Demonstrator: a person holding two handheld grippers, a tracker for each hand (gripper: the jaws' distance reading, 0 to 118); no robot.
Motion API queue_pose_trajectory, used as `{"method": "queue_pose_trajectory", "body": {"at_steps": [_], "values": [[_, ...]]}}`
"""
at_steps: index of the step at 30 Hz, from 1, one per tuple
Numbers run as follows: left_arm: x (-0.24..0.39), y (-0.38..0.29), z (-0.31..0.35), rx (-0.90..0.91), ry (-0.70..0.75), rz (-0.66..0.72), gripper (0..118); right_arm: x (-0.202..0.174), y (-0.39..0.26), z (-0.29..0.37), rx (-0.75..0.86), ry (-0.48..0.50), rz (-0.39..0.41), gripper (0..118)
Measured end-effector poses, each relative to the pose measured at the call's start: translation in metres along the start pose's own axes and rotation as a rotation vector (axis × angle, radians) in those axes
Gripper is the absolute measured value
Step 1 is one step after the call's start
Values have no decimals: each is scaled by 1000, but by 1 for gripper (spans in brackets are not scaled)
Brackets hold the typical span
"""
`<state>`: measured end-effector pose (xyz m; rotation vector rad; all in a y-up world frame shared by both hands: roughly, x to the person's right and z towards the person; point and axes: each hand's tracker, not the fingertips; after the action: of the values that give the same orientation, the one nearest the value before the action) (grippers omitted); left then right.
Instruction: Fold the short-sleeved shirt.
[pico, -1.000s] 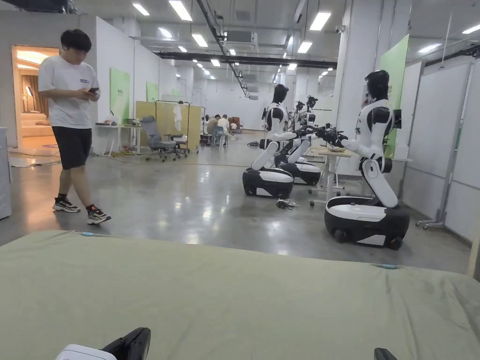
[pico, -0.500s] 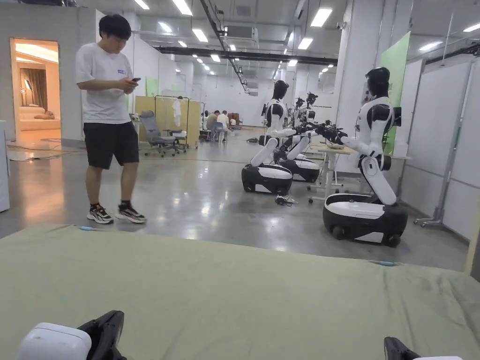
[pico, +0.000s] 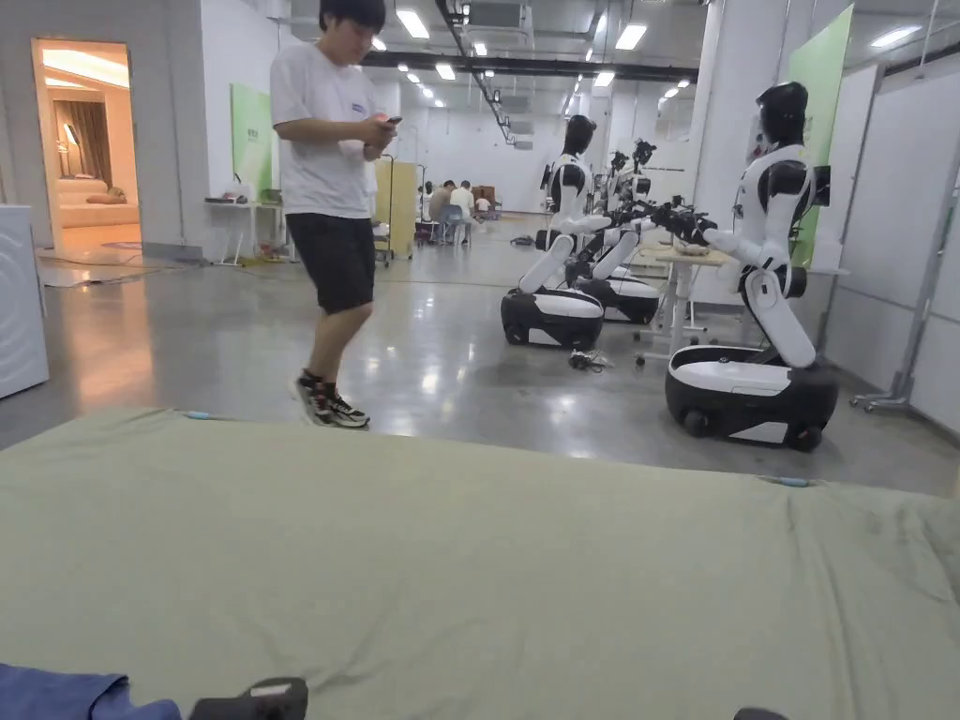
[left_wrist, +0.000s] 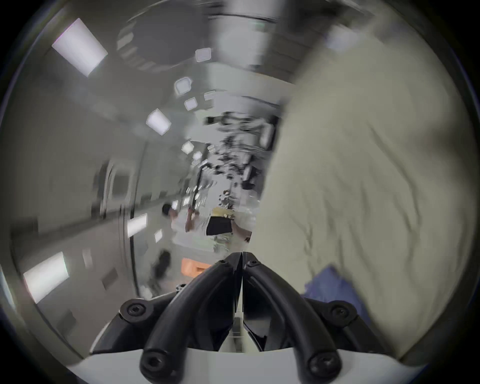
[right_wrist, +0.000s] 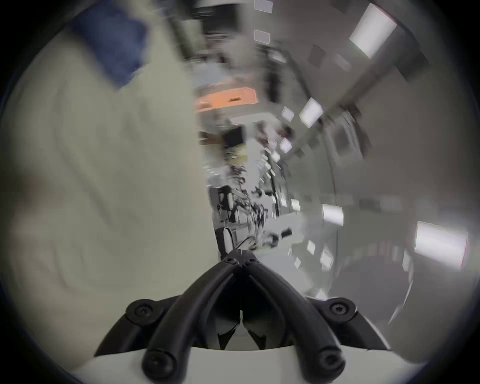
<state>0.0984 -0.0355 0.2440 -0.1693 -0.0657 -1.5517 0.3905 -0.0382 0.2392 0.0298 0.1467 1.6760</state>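
A blue garment (pico: 56, 694) lies at the near left corner of the pale green covered table (pico: 487, 572); just an edge of it shows in the head view. It appears as a blue patch (left_wrist: 335, 288) in the left gripper view and as a blurred blue patch (right_wrist: 114, 46) in the right gripper view. My left gripper (left_wrist: 242, 256) has its jaws pressed together with nothing between them, held above the table. My right gripper (right_wrist: 240, 256) is shut too, empty, off the cloth. A black part of the left gripper (pico: 258, 698) peeks in at the bottom edge of the head view.
A person (pico: 328, 206) in a white shirt and black shorts walks past the table's far edge, looking at a phone. Black-and-white wheeled robots (pico: 750, 281) stand on the grey floor at the right. A white appliance (pico: 19, 300) stands at the left.
The head camera has tilted down, bringing the blue garment into the bottom left. The person has walked rightward along the far side of the table. Both grippers have dropped lower in the picture.
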Motion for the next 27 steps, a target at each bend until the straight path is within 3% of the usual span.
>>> {"method": "queue_pose_trajectory", "body": {"at_steps": [3,5,7,8,10,11,14,15,17,19,21,22,25,27], "values": [[31,-6,-2,11,-103,-202,3,-30,-2,13,93,87,223,0],[41,-5,-2,28,-117,-233,3,-42,-5,19,123,87,354,0],[34,-4,-2,24,-115,-118,3,-43,-7,18,112,64,309,0],[23,-1,-1,25,-113,0,3,-35,-6,15,71,57,207,0],[-9,-1,-1,-3,-128,301,3,-11,-4,4,-31,80,-74,0],[-27,-3,-3,-14,-116,464,3,3,-7,-1,-71,62,-240,0],[-75,-23,-3,13,-95,1010,3,51,-31,-13,-143,51,-883,0],[-85,-36,-3,39,-113,1222,3,58,-41,-13,-150,12,-1061,0],[-87,-58,0,163,-124,1527,3,65,-56,-12,-152,-42,-1307,0],[-78,-56,7,201,-37,1646,3,60,-61,-10,-128,-69,-1472,0],[-77,-48,11,174,-3,1631,3,58,-57,-8,-115,-72,-1560,0],[-75,-40,13,184,-13,1626,3,58,-56,-7,-101,-66,-1586,0],[-80,-44,18,314,-81,1680,3,64,-46,-6,-118,-77,-1564,0],[-85,-39,17,265,-44,1681,3,65,-46,-7,-118,-67,-1575,0]]}}
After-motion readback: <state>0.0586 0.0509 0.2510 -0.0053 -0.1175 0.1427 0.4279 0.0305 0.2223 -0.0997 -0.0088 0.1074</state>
